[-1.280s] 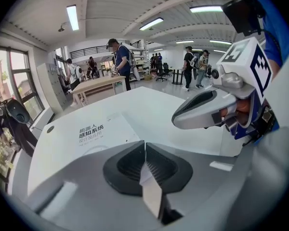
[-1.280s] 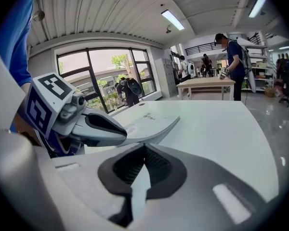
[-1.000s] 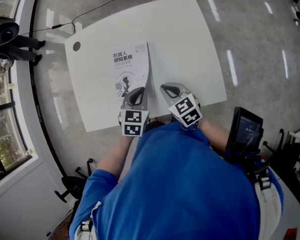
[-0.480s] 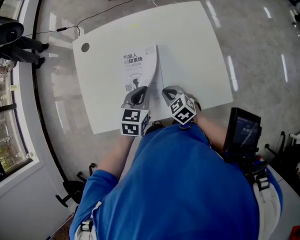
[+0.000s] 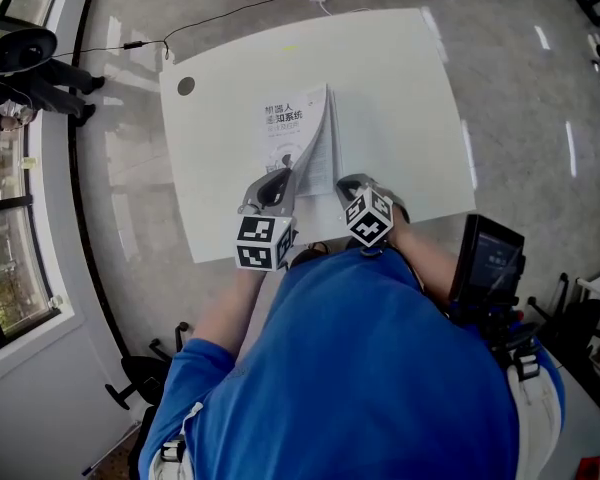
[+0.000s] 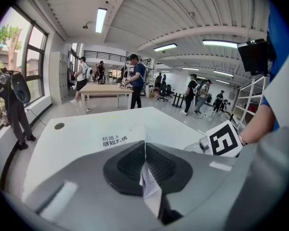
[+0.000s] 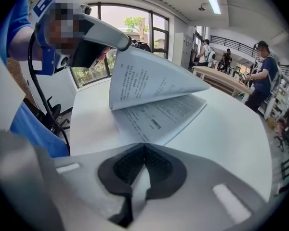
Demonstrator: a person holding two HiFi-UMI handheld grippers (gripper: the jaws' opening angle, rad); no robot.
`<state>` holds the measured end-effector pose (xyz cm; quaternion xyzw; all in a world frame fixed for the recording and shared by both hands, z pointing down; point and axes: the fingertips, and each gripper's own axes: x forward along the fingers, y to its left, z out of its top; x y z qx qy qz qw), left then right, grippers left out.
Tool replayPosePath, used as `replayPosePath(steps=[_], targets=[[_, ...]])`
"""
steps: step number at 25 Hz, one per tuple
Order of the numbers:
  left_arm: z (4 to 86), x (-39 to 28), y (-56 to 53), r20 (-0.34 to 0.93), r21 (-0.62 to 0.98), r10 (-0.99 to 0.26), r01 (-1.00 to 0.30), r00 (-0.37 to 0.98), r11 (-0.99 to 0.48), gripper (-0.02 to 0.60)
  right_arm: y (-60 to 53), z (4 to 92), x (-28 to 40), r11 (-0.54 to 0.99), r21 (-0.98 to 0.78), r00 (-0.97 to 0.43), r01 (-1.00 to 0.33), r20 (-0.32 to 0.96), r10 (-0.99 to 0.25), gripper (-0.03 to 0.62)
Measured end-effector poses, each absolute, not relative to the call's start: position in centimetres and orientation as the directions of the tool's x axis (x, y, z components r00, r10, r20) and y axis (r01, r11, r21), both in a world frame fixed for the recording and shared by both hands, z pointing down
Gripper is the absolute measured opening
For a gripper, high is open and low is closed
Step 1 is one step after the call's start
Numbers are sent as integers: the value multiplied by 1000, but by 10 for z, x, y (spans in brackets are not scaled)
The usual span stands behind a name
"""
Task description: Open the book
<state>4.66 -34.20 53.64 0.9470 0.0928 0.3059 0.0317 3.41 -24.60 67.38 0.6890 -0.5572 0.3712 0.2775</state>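
The book (image 5: 298, 136) lies on the white surface (image 5: 410, 88), near the edge closest to the person and roughly midway along it. It is partly open. Its front cover, printed with dark characters, is raised off the pages at its near right corner, and the printed pages underneath lie flat. The left hand-held gripper (image 5: 280, 180) has its jaws pressed together on the near edge of the book's raised leaf, and a strip of white paper shows between the dark pads in the left gripper view. The right hand-held gripper (image 5: 348, 182) is just right of it, angled down at the surface with its jaw tips closed. They sit at the near edge of the flat pages, but I cannot tell whether they touch the paper. A round hole (image 5: 186, 86) marks the surface's far left corner, well apart from the book. Beyond the surface a cable (image 5: 220, 13) runs across the grey floor (image 5: 520, 58). The person's blue shirt (image 5: 360, 368) fills the lower part of the head view.
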Motion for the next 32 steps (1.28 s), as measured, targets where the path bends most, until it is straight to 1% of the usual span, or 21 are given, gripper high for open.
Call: replayPosePath(steps=[6, 15, 19, 26, 32], targets=[[536, 33, -377, 563, 109, 149, 106, 813, -988, 12, -251, 676, 30, -224, -13, 112, -974, 837, -535, 3], [545, 10, -442, 580, 128, 46, -35, 814, -991, 12, -255, 673, 36, -222, 4, 119, -975, 853, -507, 3], [558, -21, -476, 586, 130, 14, -77, 810, -989, 12, -271, 677, 16, -227, 17, 131, -974, 859, -495, 3], [579, -37, -504, 615, 141, -47, -169, 787, -976, 12, -266, 679, 19, -232, 26, 138, -972, 867, -480, 3], [591, -48, -519, 637, 130, -81, -211, 767, -969, 12, -263, 678, 21, -235, 32, 143, -972, 870, -472, 3]])
